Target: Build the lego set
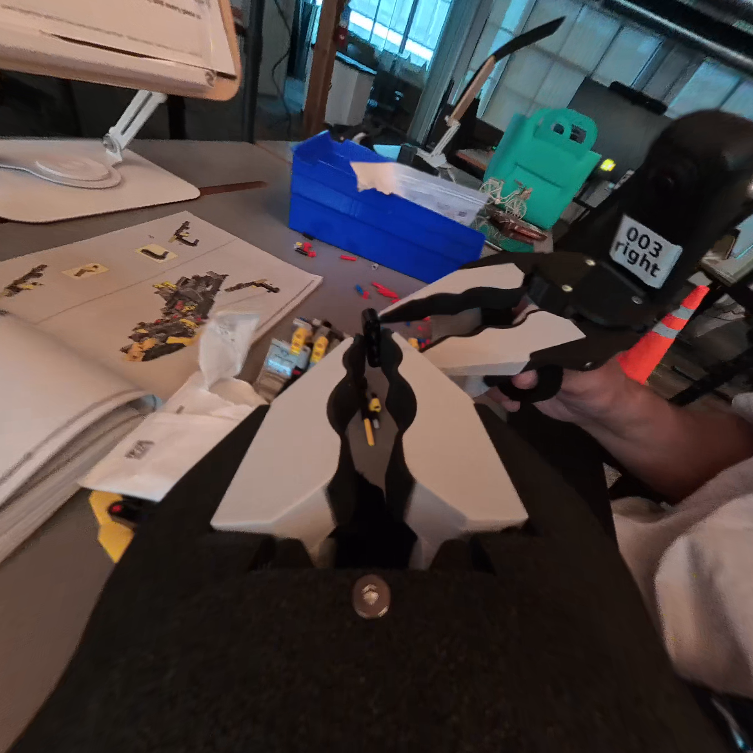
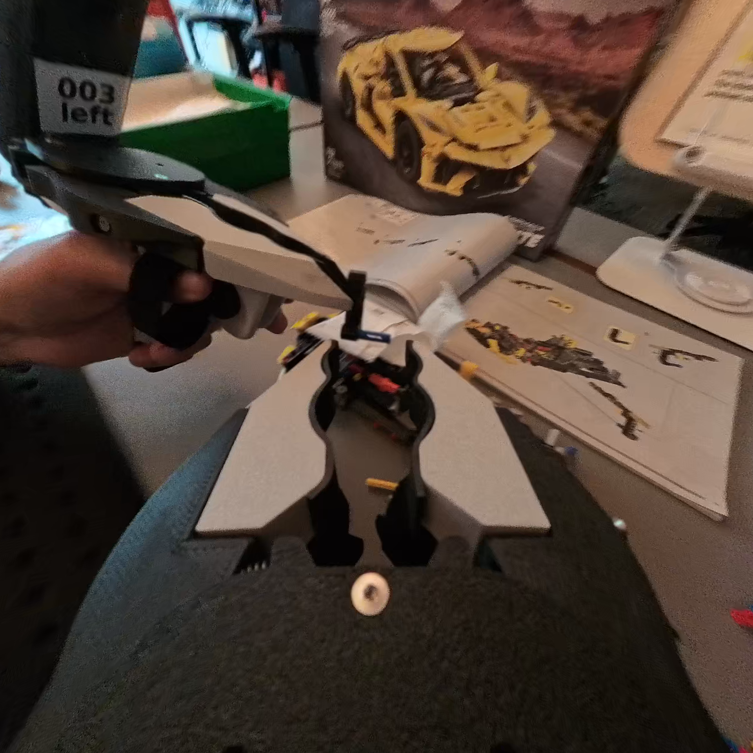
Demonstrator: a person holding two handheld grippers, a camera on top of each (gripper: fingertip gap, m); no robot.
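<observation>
My left gripper [image 1: 373, 344] is shut on a short black lego beam [image 1: 371, 336] and holds it upright above the table. In the right wrist view the left gripper [image 2: 351, 299] comes in from the left with the beam [image 2: 353, 303] hanging from its tips. A blue pin [image 2: 375, 336] sticks out sideways from the beam's lower end. My right gripper [image 2: 368, 348] is open, its fingertips just below and either side of the pin. In the left wrist view the right gripper [image 1: 393, 324] reaches in from the right to the beam's top.
An open instruction booklet [image 1: 134, 309] lies on the left, also seen in the right wrist view [image 2: 611, 391]. A part-built model [image 2: 377, 391] and a yellow pin [image 2: 381, 484] lie below. A blue bin [image 1: 366, 224], loose red and blue pieces [image 1: 381, 289], the set's box [image 2: 448, 122] and a white stand base [image 2: 668, 277] surround them. Only a small space, under 4 cm, lies between the two pairs of fingers.
</observation>
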